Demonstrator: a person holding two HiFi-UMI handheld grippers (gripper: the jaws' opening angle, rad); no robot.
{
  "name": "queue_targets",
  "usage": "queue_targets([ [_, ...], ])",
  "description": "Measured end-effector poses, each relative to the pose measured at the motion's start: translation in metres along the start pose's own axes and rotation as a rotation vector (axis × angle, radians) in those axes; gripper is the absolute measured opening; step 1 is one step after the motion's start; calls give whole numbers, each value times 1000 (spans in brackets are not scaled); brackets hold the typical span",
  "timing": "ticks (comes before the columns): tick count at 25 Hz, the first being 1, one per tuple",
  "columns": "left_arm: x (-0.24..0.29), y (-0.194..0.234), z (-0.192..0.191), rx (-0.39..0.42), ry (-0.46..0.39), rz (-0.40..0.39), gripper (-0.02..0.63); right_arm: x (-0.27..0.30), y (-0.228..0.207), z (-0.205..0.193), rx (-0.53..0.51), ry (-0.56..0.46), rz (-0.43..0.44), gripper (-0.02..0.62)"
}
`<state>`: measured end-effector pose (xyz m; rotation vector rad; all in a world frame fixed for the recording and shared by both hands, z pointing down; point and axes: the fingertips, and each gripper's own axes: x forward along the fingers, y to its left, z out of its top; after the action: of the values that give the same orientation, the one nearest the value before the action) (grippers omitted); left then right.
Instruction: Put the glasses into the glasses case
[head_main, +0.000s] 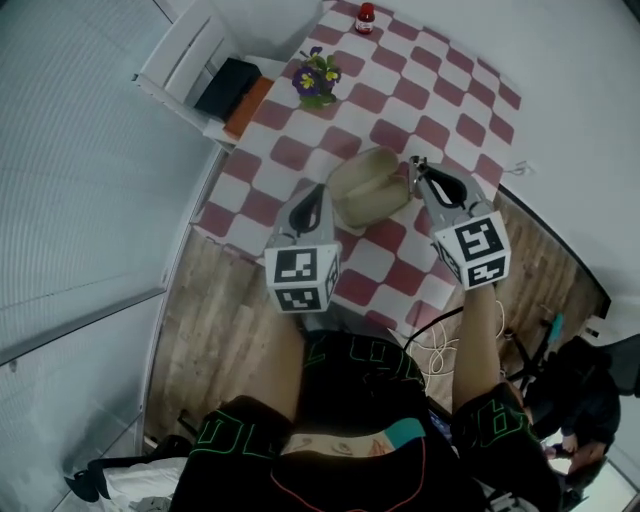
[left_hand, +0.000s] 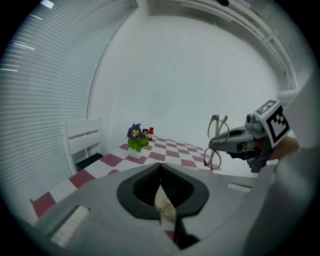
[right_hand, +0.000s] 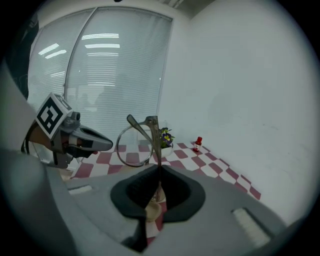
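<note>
The beige glasses case (head_main: 366, 187) lies open on the red-and-white checkered table (head_main: 400, 80). My left gripper (head_main: 320, 192) is at the case's left edge with its jaws shut. In the left gripper view the beige case (left_hand: 165, 202) shows between the shut jaws of the left gripper (left_hand: 160, 167), apparently pinched there. My right gripper (head_main: 416, 168) is at the case's right edge, shut on thin metal-framed glasses (head_main: 412, 172). The glasses (right_hand: 139, 142) stand upright from the right gripper (right_hand: 159, 167). From the left gripper view, the glasses (left_hand: 216, 142) hang above the table.
A small pot of purple flowers (head_main: 317, 80) and a red bottle (head_main: 365, 17) stand at the table's far end. A white chair (head_main: 185, 58) holding a black item (head_main: 228, 88) is at the far left. Another person (head_main: 585, 400) is on the wooden floor at lower right.
</note>
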<state>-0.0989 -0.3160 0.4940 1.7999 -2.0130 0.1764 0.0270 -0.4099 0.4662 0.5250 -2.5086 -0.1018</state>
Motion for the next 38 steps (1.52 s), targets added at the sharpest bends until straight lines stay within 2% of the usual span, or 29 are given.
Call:
queue_targets([
  [3,-1,0,-8,-21,8,3,9,7,9,-2,-78,42,35,18],
  [12,-9,10,-28,-58,35,25,9,37,48,-10,-421,187,151,18],
  [18,-12,17,-38,-68,53,37,9,56,66,-32,-666,306,190,18],
  [25,-11,21,-46,-68,62,30,9,71,78,-65,-853,432,243,18],
  [30,-10,24,-46,-74,75,37,9,74,80,-85,-894,484,262,18],
  [38,-8,27,-48,-63,86,38,9,76,82,-104,-889,521,243,20],
])
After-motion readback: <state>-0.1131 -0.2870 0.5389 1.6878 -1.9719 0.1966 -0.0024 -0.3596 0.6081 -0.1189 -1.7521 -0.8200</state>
